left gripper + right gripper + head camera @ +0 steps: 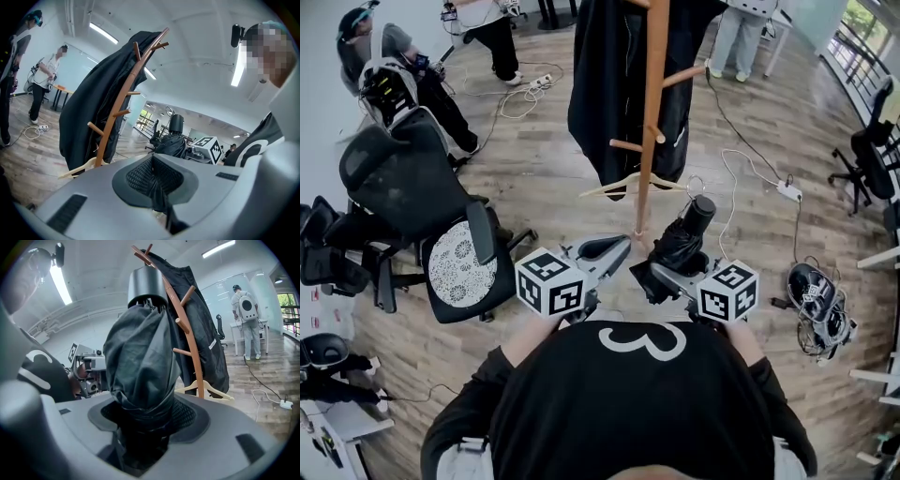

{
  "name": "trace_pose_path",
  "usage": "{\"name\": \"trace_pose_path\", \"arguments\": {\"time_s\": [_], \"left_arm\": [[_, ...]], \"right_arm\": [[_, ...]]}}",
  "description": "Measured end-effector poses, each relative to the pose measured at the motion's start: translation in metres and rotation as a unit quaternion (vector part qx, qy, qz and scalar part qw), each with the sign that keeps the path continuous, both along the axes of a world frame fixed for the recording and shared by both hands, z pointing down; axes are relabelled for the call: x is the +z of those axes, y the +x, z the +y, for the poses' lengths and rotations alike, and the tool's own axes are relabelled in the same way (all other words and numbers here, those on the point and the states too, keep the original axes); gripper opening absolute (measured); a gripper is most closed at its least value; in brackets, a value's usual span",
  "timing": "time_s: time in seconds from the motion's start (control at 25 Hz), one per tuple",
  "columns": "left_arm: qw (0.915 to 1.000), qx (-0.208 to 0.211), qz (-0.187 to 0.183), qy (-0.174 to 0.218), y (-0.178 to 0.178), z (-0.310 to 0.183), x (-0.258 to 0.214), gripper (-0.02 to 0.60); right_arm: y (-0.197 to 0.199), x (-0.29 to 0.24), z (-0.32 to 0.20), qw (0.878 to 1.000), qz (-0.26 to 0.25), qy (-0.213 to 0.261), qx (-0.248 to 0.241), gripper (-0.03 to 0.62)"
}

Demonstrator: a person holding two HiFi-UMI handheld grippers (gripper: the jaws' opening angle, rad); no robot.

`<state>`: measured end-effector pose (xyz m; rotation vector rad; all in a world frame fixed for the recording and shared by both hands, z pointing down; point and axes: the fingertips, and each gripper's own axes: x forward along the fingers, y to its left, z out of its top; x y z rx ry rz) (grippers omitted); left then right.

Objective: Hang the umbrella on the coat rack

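Observation:
A folded black umbrella (680, 246) stands nearly upright in my right gripper (670, 272), which is shut on its lower part, with the cap end up. In the right gripper view the umbrella (140, 362) fills the middle and rises out of the right gripper (140, 423). Just beyond it stands the wooden coat rack (653, 94) with bare pegs, a black coat (609, 84) and a pale wooden hanger (628, 183). My left gripper (600, 251) is level beside the right one, left of the rack's foot. Its jaws are shut with nothing between them (157, 180).
Black office chairs (412, 178) crowd the left, one with a patterned seat (459, 267). A white cable and power strip (789, 191) lie on the wooden floor right of the rack, a headset (811, 291) farther right. People stand at the back (492, 28).

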<state>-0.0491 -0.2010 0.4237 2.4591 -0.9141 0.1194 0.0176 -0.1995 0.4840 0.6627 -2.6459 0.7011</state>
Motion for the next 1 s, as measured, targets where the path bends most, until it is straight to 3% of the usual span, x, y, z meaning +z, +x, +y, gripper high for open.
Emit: {"name": "trace_pose_path", "arguments": {"time_s": [1.0], "left_arm": [[0.9997, 0.009, 0.002, -0.023, -0.058, -0.078, 0.026, 0.015]], "right_arm": [[-0.036, 0.037, -0.097, 0.998, 0.028, -0.024, 0.047, 0.281]]}}
